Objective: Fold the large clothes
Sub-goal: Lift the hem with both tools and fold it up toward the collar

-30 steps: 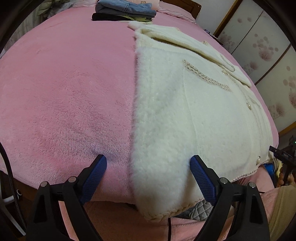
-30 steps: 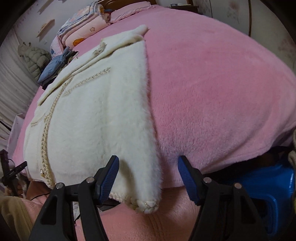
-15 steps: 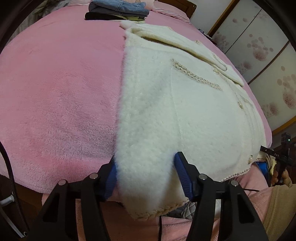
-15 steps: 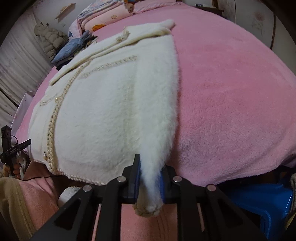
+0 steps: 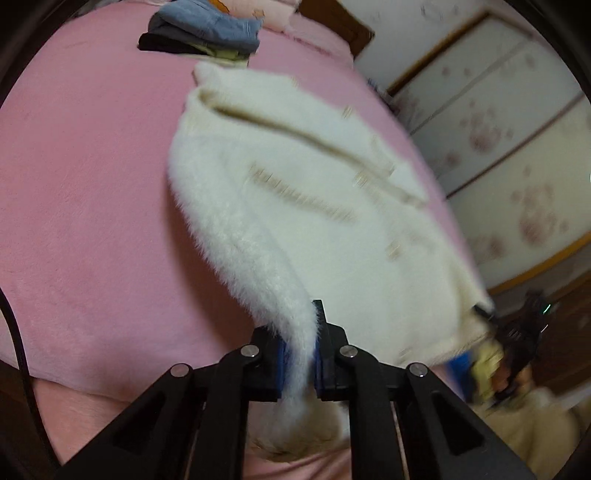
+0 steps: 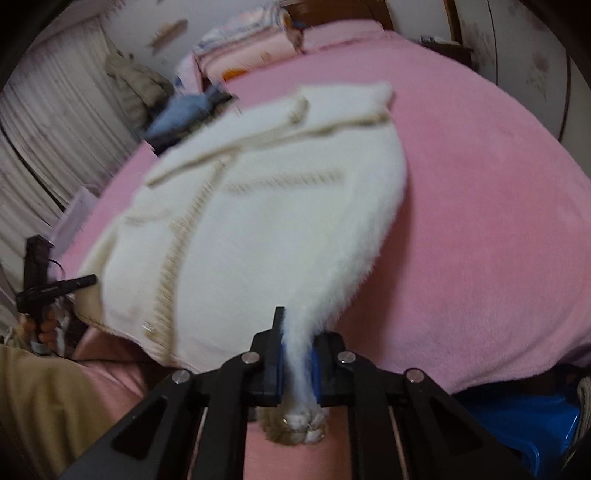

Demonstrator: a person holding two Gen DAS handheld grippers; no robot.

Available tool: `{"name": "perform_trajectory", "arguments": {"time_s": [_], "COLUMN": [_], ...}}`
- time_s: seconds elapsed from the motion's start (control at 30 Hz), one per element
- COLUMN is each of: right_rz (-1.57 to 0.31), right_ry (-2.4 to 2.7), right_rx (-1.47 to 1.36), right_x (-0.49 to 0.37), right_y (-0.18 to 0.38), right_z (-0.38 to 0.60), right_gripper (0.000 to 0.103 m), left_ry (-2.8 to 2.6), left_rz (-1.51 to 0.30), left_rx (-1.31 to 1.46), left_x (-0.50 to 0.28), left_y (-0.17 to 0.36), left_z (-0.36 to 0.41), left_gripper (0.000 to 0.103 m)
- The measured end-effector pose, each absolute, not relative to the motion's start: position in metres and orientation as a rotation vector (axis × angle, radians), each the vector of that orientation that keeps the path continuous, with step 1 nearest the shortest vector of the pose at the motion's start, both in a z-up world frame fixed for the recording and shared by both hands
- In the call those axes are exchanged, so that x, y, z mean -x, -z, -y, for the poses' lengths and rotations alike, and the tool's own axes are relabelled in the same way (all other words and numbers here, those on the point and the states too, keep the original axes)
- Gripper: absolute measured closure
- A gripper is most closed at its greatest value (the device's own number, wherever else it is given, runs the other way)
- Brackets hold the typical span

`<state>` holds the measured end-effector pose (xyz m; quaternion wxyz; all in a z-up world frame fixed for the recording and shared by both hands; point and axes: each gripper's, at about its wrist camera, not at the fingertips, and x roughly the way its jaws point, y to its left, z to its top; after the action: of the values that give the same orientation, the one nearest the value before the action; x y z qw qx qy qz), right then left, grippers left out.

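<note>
Left gripper (image 5: pixel 299 354): jaws just closed, now pinched tight on the left bottom corner of the fluffy cream-white buttoned jacket (image 5: pixel 295 192), fur bunched between the blue pads. Lying front-up on the pink plush bed (image 5: pixel 92 184), collar toward the headboard, hem at the near edge of the bed and lifted clear of it at both corners. Further up, near the far left corner of the bed, a stack of folded blue and dark clothes (image 5: pixel 203 29).

Right gripper (image 6: pixel 298 363): jaws likewise just closed, clamped hard on the right bottom corner of the same jacket (image 6: pixel 277 221), trimmed hem tip hanging below the pads.

Step in hand, by the look of it: hem gripped at both corners, start of the lengthwise fold. Next move probably calls for carrying both corners together, level and taut, up over the body toward the collar, then laying the hem down square before releasing.
</note>
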<state>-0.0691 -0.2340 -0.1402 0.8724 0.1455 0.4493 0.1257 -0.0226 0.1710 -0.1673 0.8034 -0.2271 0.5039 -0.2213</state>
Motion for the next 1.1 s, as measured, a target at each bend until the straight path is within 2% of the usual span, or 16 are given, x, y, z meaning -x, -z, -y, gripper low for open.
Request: {"name": "perform_trajectory", "arguments": {"time_s": [0.17, 0.4, 0.57, 0.7, 0.8, 0.83, 0.9, 1.1], "right_rz": [-0.737, -0.590, -0.591, -0.681, -0.846, -0.907, -0.971, -0.944], "right_ry": [-0.328, -0.307, -0.164, -0.030, 0.026, 0.024, 0.016, -0.045], "right_rx": [-0.396, -0.533, -0.680, -0.705, -0.742, -0.746, -0.717, -0.623], "right_x": [0.037, -0.054, -0.135, -0.202, -0.242, -0.252, -0.262, -0.265], "right_y": [0.070, 0.031, 0.058, 0.108, 0.157, 0.172, 0.188, 0.183], "right_z": [0.234, 0.255, 0.287, 0.302, 0.310, 0.309, 0.306, 0.304], "right_gripper": [0.094, 0.094, 0.094, 0.092, 0.079, 0.067, 0.065, 0.063], "left_ry": [0.495, 0.341, 0.225, 0.119, 0.080, 0.074, 0.060, 0.151], "left_rz": [-0.918, -0.811, -0.801, -0.876, -0.999, -1.035, -1.047, -1.026], "left_rx": [0.738, 0.894, 0.909, 0.808, 0.750, 0.737, 0.712, 0.696], "left_x": [-0.009, -0.102, -0.188, -0.248, -0.279, -0.286, -0.291, -0.291], "left_y": [0.117, 0.091, 0.111, 0.153, 0.192, 0.203, 0.213, 0.204], "left_z": [-0.169, -0.192, -0.204, -0.201, -0.195, -0.193, -0.193, -0.202], "left_gripper": [0.094, 0.094, 0.093, 0.090, 0.079, 0.077, 0.076, 0.075]}}
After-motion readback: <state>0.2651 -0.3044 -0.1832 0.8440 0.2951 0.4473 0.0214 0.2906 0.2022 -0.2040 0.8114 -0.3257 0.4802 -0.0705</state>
